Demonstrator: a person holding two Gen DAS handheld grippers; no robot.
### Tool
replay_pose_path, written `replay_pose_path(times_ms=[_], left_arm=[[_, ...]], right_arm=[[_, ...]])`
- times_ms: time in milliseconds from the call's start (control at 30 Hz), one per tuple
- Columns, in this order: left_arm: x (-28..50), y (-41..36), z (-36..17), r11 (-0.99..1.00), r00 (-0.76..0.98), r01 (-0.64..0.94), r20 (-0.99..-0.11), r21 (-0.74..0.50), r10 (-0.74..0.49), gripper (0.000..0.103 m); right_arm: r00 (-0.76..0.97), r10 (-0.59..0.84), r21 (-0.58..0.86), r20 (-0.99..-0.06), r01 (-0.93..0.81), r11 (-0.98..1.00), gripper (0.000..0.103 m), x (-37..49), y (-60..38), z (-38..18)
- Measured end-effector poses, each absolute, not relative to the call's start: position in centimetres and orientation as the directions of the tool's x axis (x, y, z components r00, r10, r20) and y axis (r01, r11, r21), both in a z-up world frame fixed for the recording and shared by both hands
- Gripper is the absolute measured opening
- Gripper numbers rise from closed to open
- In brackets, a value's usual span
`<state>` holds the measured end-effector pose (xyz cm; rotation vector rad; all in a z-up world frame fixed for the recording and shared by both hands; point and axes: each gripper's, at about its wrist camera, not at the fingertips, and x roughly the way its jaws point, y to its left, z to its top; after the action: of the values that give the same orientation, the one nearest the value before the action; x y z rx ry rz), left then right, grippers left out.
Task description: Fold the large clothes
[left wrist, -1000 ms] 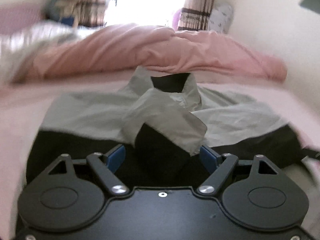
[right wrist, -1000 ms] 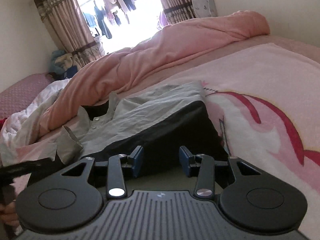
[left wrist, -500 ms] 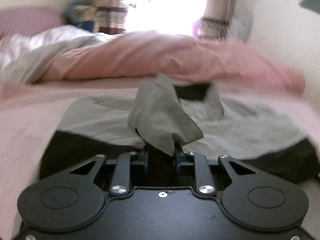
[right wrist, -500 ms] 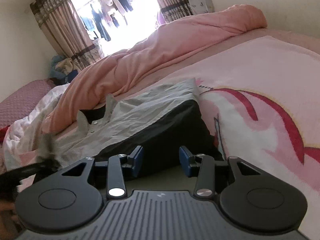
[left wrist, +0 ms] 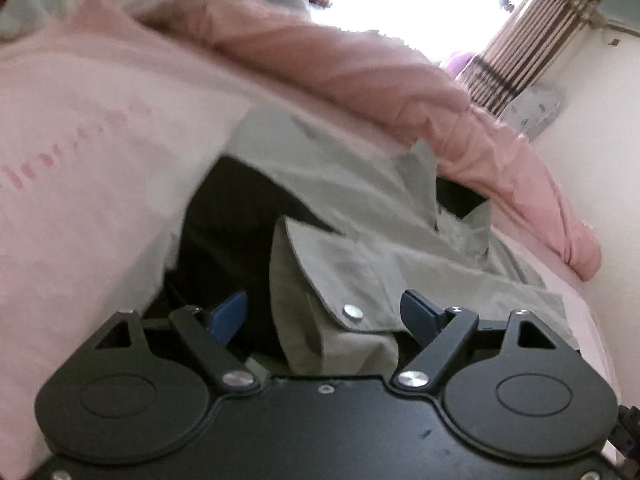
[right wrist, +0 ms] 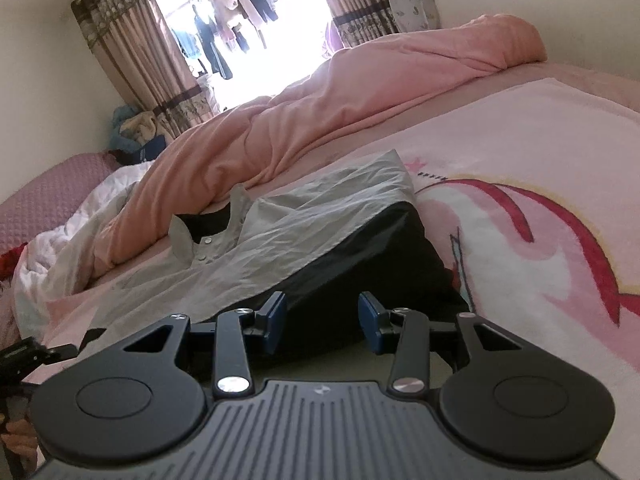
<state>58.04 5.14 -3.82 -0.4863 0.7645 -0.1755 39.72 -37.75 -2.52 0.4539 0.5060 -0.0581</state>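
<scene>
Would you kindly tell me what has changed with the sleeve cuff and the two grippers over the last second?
The left gripper, open a second ago, shut on the sleeve cuff and lifted it; now it is open again, and the cuff lies between its fingers on the jacket. The left view has also tilted. The right gripper stayed open over the jacket's dark lower part, holding nothing.

Bedroom as I see it from the right wrist view: bright overexposed window (right wrist: 256, 40) with hanging clothes beyond; brown striped curtains (right wrist: 132, 60) on both sides; plain cream walls (right wrist: 48, 92); bed with pink printed blanket (right wrist: 540, 184); rumpled salmon-pink duvet (right wrist: 340, 108); white crumpled quilt (right wrist: 80, 220) at left.
</scene>
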Motion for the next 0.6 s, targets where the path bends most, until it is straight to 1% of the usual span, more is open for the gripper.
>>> replay_pose_path(times_ms=[33, 67, 100, 133, 167, 267, 300, 333, 400, 500, 533, 567, 600], left_arm=[[58.4, 4.9, -4.1, 0.877, 0.706, -0.027, -0.63, -0.48, -0.323, 0.079], [58.6, 4.8, -4.3, 0.878, 0.703, -0.026, -0.633, -0.479, -0.325, 0.057], [58.5, 4.5, -4.1, 0.877, 0.704, -0.018, -0.629, -0.48, -0.33, 0.038], [58.4, 4.3, -3.9, 0.88, 0.708, -0.01, -0.625, -0.474, -0.329, 0.005], [58.3, 4.3, -3.6, 0.885, 0.721, 0.004, -0.612, -0.466, -0.326, 0.001], [57.3, 5.1, -1.7, 0.869, 0.788, 0.098, -0.496, -0.485, -0.366, 0.001], [57.2, 5.3, -1.0, 0.877, 0.808, 0.138, -0.46, -0.459, -0.368, 0.001], [57.3, 5.3, -0.6, 0.893, 0.823, 0.149, -0.447, -0.425, -0.35, 0.001], [58.5, 5.5, -0.8, 0.906, 0.83, 0.141, -0.452, -0.4, -0.328, 0.001], [60.4, 5.7, -2.9, 0.923, 0.795, 0.121, -0.521, -0.366, -0.311, 0.003], [60.7, 5.5, -3.8, 0.933, 0.784, 0.107, -0.549, -0.342, -0.291, 0.008], [60.9, 5.2, -4.8, 0.947, 0.773, 0.094, -0.578, -0.306, -0.263, 0.022], [61.0, 5.1, -5.7, 0.961, 0.767, 0.081, -0.599, -0.264, -0.229, 0.029]], right_arm=[[0.874, 0.053, 0.403, -0.483, 0.168, 0.9, 0.05, 39.7, -37.8, -2.6], [0.873, 0.05, 0.403, -0.485, 0.172, 0.899, 0.05, 39.7, -37.8, -2.6], [0.872, 0.049, 0.405, -0.487, 0.176, 0.897, 0.05, 39.8, -37.8, -2.7], [0.871, 0.049, 0.407, -0.489, 0.179, 0.896, 0.05, 39.9, -37.8, -2.8], [0.87, 0.046, 0.406, -0.49, 0.181, 0.896, 0.05, 39.9, -37.8, -2.8], [0.88, 0.033, 0.392, -0.473, 0.177, 0.903, 0.05, 40.2, -37.5, -2.5], [0.883, 0.029, 0.384, -0.469, 0.174, 0.907, 0.05, 40.4, -37.3, -2.4], [0.883, 0.024, 0.378, -0.468, 0.175, 0.909, 0.05, 40.7, -37.2, -2.4], [0.883, 0.016, 0.372, -0.47, 0.182, 0.91, 0.05, 41.6, -37.0, -2.6], [0.86, -0.005, 0.333, -0.511, 0.204, 0.92, 0.05, 43.2, -36.8, -3.9], [0.844, -0.021, 0.31, -0.536, 0.22, 0.925, 0.05, 43.8, -36.7, -4.5], [0.833, -0.026, 0.298, -0.553, 0.227, 0.927, 0.05, 44.1, -36.7, -5.1], [0.83, -0.027, 0.291, -0.556, 0.225, 0.93, 0.049, 44.2, -36.7, -5.4]])
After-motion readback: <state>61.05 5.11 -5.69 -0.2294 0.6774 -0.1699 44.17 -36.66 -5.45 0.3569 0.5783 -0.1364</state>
